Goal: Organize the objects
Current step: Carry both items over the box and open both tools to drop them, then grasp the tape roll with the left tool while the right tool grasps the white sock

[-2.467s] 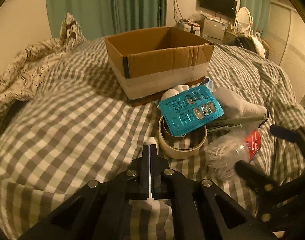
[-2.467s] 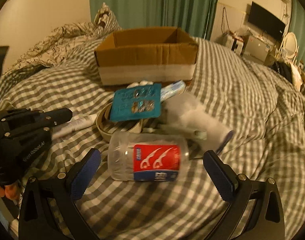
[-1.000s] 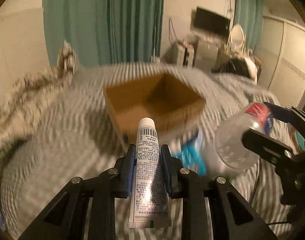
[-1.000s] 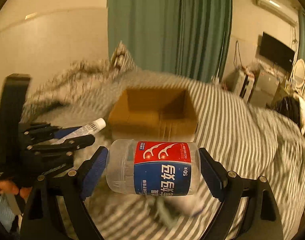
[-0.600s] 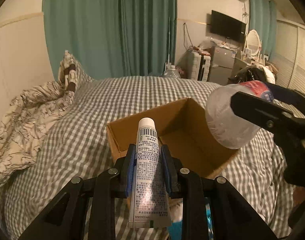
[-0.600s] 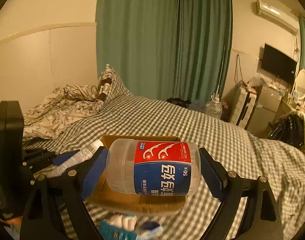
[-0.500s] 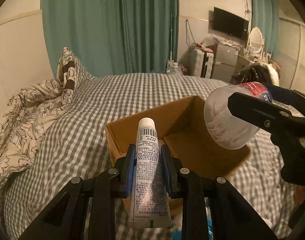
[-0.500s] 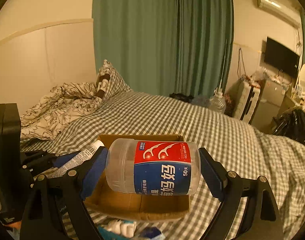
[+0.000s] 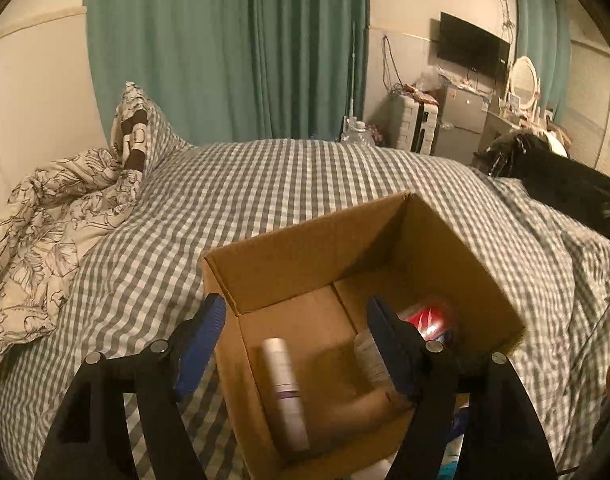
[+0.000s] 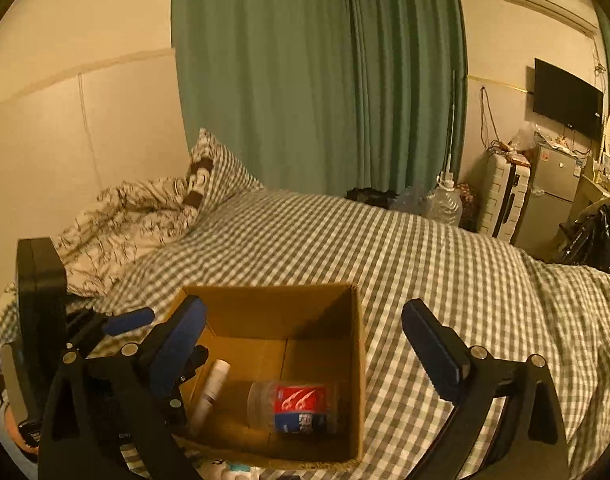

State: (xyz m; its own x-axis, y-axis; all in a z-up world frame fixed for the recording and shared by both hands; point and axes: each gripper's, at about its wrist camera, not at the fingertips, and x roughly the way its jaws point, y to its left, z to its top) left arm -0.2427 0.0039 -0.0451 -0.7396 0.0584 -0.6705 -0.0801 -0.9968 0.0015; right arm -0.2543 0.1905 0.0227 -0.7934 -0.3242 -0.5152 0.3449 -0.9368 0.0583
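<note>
Cardboard box (image 9: 345, 248) sits open on the checked bedspread (image 9: 265, 176), lower centre of both views. Inside it, the white tube (image 9: 285, 394) lies on the box floor at lower left, cap end toward the far wall, blurred. The clear jar with the red and blue label (image 10: 295, 400) lies on its side on the floor to the right of the tube — near it; contact cannot be told. In the left wrist view the jar shows only as a red blur at the lower right of the box, partly behind a blue pad.

Left gripper (image 9: 299, 344) hangs over the box's near left corner, jaws wide, having just been opening; nothing is pinched — the tube is down below them in the box. Right gripper (image 10: 305, 344) is over the box as well, jaws spread very wide, having just opened a little more; nothing is between the pads, the jar lies below in the box.

In the right wrist view the left gripper shows at lower left, blue pads by the box's left wall.

A flower-print quilt (image 9: 49, 216) is bunched at the left edge. Green curtain (image 9: 225, 48) fills the top centre. Wall television (image 10: 567, 98) at upper right.
</note>
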